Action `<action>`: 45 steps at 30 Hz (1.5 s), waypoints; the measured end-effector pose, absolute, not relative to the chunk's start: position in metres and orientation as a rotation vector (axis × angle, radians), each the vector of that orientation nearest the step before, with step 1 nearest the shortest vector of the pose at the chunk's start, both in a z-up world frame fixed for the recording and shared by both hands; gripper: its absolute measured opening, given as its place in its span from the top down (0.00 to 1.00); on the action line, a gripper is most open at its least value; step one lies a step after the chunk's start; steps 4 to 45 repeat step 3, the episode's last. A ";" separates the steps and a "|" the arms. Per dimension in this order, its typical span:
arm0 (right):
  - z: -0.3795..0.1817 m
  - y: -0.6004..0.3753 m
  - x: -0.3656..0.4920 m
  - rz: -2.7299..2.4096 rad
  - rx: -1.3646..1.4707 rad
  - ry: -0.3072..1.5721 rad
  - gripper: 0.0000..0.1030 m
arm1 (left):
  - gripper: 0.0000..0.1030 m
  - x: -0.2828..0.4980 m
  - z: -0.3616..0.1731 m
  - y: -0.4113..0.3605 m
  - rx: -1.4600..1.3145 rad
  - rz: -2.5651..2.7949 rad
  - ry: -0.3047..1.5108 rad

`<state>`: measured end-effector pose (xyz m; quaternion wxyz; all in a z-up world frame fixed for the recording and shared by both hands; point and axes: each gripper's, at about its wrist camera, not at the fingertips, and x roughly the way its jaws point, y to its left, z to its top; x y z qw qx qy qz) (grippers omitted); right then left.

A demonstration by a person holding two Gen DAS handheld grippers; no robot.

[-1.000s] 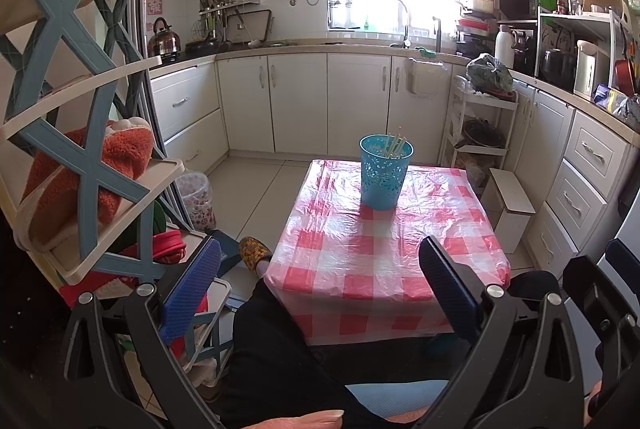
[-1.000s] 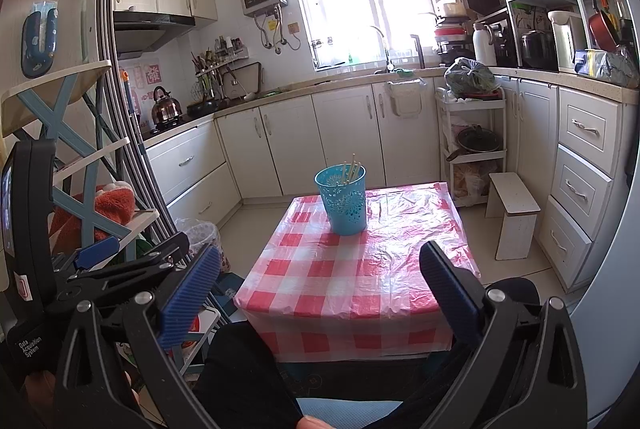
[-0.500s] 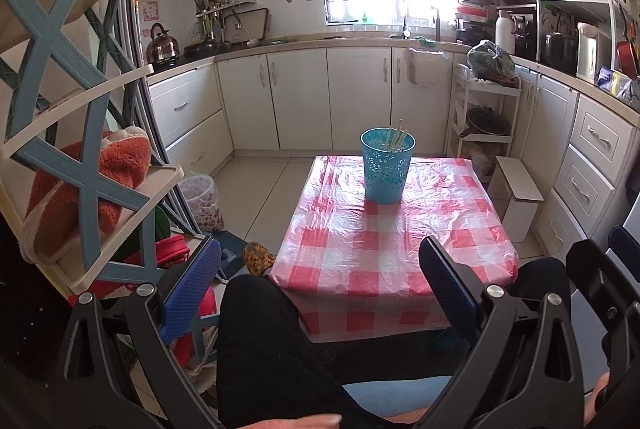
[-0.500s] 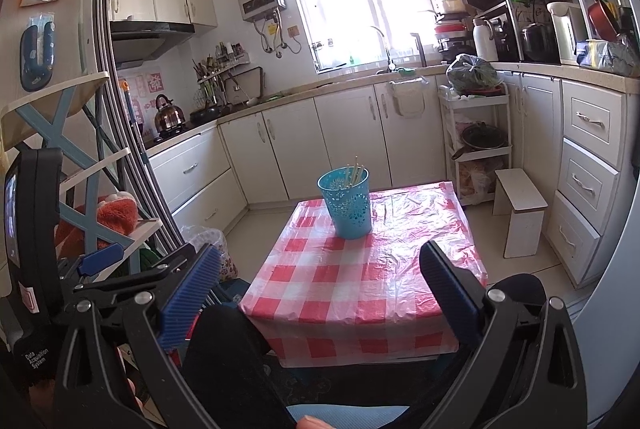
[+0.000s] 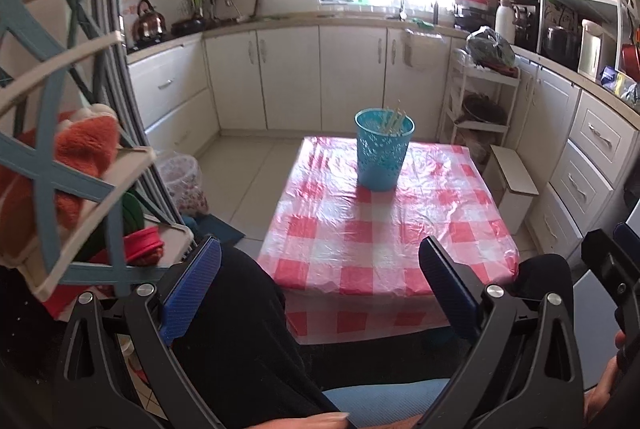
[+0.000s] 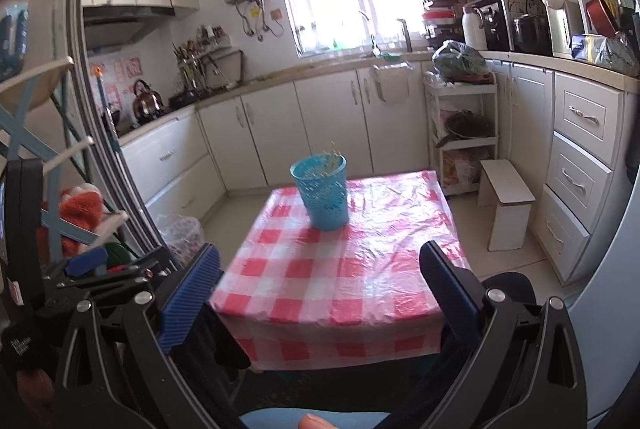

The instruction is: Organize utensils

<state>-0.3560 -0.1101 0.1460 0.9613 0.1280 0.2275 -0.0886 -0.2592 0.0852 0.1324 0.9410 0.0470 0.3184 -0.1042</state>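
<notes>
A perforated turquoise holder [image 5: 383, 149] [image 6: 323, 191] stands upright on the far half of a low table with a red-and-white checked cover [image 5: 384, 229] [image 6: 340, 269]. Pale chopstick-like sticks [image 5: 394, 120] [image 6: 331, 161] lean inside it. My left gripper [image 5: 320, 281] hangs open near the table's front edge, above a person's dark-clad knees, with nothing between its blue pads. My right gripper [image 6: 320, 289] is open too, empty, held back from the same edge. The left gripper's body [image 6: 80, 277] shows at the lower left of the right wrist view.
A blue-and-cream shelf rack [image 5: 60, 165] with an orange plush stands close on the left. A small white stool [image 6: 506, 205] and a white trolley [image 6: 460, 133] sit right of the table. Cabinets [image 5: 320, 77] line the back and right walls. A bin [image 5: 182, 181] stands on the floor at left.
Both views have drifted a little; the table and holder sit slightly further right in the left wrist view. Both grippers stay open and empty.
</notes>
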 end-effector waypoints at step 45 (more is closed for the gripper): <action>0.138 -0.118 -0.343 -0.220 0.229 0.507 0.07 | 0.07 -0.234 0.118 0.078 0.114 -0.237 0.690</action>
